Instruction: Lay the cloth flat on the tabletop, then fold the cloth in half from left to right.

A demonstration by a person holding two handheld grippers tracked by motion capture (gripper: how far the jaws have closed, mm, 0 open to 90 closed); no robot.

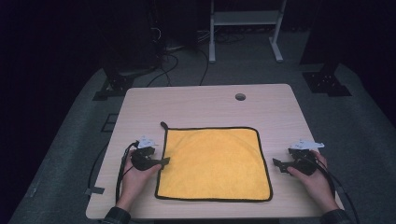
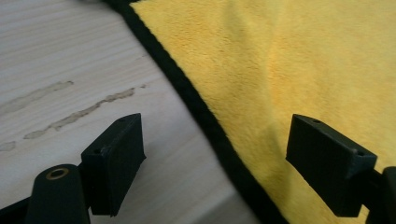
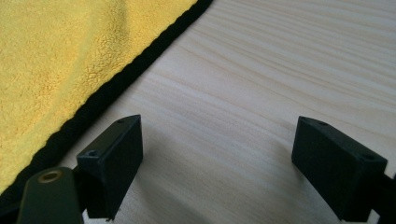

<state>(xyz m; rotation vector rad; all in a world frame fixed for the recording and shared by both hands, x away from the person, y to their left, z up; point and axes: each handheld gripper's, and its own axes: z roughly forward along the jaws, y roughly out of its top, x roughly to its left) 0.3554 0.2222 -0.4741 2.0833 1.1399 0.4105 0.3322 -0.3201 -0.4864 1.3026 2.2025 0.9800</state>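
Two grippers flank a yellow cloth (image 1: 215, 163) lying flat near the bench (image 1: 205, 100) front edge. Left gripper (image 1: 163, 161) fingers gape over its black hem, gripping nothing; right gripper (image 1: 276, 164) fingers stand wide, empty.

The place looks like a lab or recording room: a pale wooden table (image 1: 205, 100) with a cable hole (image 1: 240, 97) stands on grey carpet (image 1: 65, 140), ringed by darkness, with black stand feet (image 1: 327, 81), loose cables (image 1: 166, 65) and a white metal frame (image 1: 245, 28) behind it

Light wood-grain table (image 1: 280, 107), round hole (image 1: 240, 97) near far edge; yellow black-edged cloth (image 1: 215, 161) lies flat at centre.
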